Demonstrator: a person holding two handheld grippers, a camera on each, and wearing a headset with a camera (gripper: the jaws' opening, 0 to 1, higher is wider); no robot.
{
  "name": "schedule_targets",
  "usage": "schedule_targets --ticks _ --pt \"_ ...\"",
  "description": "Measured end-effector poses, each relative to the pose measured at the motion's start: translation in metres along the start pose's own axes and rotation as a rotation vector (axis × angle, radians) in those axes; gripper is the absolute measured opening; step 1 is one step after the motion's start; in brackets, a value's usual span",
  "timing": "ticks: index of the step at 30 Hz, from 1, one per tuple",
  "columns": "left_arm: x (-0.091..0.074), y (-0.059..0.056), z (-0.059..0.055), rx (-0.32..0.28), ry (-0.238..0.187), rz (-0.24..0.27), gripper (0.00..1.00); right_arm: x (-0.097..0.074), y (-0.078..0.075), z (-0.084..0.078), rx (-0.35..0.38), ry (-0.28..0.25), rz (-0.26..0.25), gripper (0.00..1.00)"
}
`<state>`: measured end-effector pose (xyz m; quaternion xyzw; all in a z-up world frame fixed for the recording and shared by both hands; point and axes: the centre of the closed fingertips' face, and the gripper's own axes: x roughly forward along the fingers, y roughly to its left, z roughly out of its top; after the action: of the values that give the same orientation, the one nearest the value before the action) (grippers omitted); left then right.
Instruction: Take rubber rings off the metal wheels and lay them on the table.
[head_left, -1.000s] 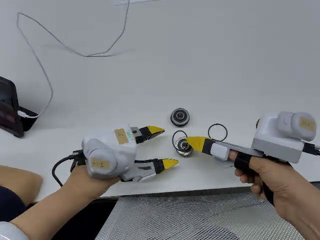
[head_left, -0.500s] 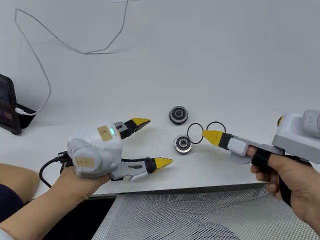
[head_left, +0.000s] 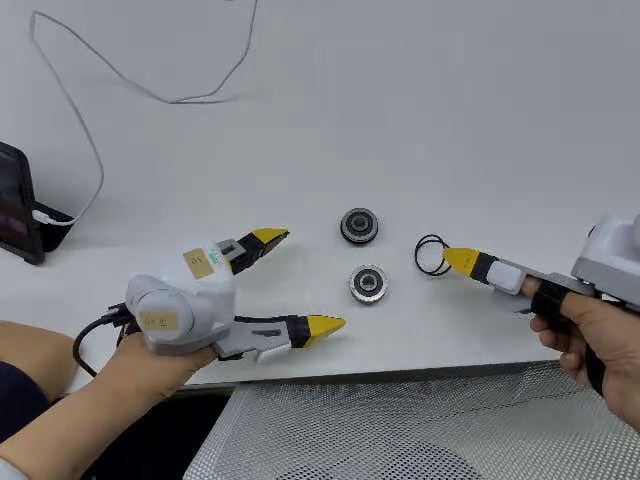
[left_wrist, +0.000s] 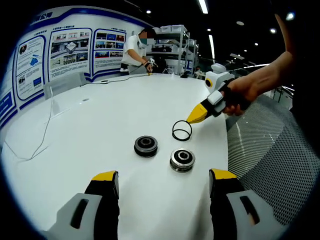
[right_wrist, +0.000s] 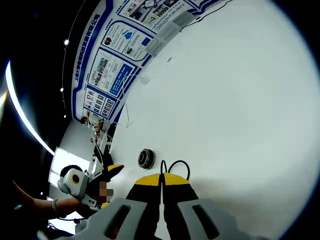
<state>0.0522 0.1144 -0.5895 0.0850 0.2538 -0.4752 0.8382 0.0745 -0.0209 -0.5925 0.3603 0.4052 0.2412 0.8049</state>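
The right tool (head_left: 460, 261), its yellow tips pressed flat together, pinches a thin black rubber ring (head_left: 418, 255) at the smooth white table (head_left: 450, 120). Just left sit a dark-rimmed wheel (head_left: 359, 225) and a shiny metal wheel (head_left: 368, 283). The left tool (head_left: 298, 281) gapes wide, holding nothing.

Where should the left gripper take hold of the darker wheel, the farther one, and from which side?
Grip the darker wheel across its outer rim, coming down with the open left gripper. It lies flat on the table, a low round disc clear of the other wheel, so probably only opposite edges suit the jaws.
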Motion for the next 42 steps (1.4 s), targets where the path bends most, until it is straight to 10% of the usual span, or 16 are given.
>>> schedule_targets --ticks 25,42 --pt "0.000 0.003 -0.003 -0.013 0.006 0.006 0.71 -0.003 -0.014 0.000 -0.198 0.028 -0.115 0.16" --pt "-0.003 0.006 -0.002 -0.013 0.005 0.011 0.68 0.000 0.023 -0.013 -0.498 0.063 0.026 0.37"
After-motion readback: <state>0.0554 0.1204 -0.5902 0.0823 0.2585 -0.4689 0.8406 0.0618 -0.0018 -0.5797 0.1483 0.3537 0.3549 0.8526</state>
